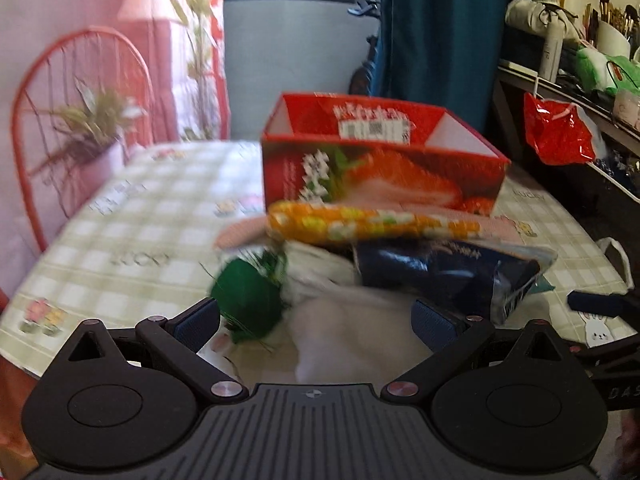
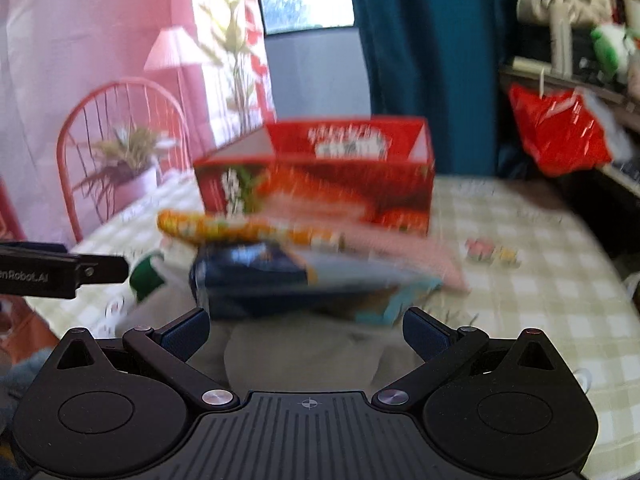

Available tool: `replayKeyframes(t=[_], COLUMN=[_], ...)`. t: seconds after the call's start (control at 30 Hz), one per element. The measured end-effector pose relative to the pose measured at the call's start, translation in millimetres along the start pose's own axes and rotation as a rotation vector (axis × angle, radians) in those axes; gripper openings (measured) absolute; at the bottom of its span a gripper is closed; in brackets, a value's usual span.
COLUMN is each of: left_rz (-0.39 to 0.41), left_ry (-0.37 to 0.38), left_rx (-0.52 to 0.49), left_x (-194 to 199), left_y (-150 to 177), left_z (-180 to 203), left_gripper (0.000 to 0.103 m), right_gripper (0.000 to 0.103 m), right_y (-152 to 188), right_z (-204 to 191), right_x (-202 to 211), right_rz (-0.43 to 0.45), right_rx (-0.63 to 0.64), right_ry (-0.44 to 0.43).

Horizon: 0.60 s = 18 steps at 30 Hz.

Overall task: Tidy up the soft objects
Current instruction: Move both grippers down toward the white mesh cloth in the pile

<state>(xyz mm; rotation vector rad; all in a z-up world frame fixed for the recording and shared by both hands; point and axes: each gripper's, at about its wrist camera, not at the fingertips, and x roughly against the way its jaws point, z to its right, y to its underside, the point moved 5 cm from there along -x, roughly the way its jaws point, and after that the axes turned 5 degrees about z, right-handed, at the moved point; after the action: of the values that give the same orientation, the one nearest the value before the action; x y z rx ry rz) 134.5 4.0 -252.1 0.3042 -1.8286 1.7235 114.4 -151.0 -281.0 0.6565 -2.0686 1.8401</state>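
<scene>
With both my left gripper (image 1: 316, 320) and right gripper (image 2: 306, 330) spread wide and empty, I risk toppling the heap (image 1: 384, 256) beside the red box (image 1: 380, 168).

The left gripper (image 1: 316, 320) is held low and level, its jaws spread wide with the blue pads facing each other across the gap. The right gripper (image 2: 306, 330) is posed the same way, jaws wide apart, just beside the left one, whose black finger shows at its left edge.
</scene>
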Motion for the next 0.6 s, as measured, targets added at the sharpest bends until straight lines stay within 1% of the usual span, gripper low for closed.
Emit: replayKeyframes(t=[0.03,0.07,0.13,0.2,0.27,0.37,0.53,0.6], left_rz=[-0.008,-0.018,-0.048,-0.074,-0.089,-0.111,-0.173,-0.187], left_ry=[0.014,0.028,0.066,0.092,0.106,0.124,0.184,0.194], left_rx=[0.013,0.028,0.073,0.118,0.134,0.139,0.158,0.168], left_x=[-5,-10,-20,-29,-37,-49,-67,-73], left_y=[3,6,10,16,19,25,37,40], left_z=[-1,-2,-6,-10,-11,-9,-3,-1], left_gripper=[0.1,0.097,0.093,0.089,0.086,0.08,0.078,0.078], right_gripper=[0.102,0.102,0.1,0.09,0.083,0.077,0.067,0.059], right_y=[3,6,10,15,19,24,30,31], right_z=[3,5,11,15,16,19,23,24], right_x=[-4,-7,-13,-21,-27,-37,-46,-51], right_rz=[-0.017,-0.032,-0.06,-0.086,-0.108,-0.13,-0.164,-0.184], right_rx=[-0.01,-0.02,-0.04,-0.053,-0.064,-0.08,-0.103,-0.114], right_ry=[0.0,0.001,0.003,-0.001,0.0,-0.008,-0.03,-0.049])
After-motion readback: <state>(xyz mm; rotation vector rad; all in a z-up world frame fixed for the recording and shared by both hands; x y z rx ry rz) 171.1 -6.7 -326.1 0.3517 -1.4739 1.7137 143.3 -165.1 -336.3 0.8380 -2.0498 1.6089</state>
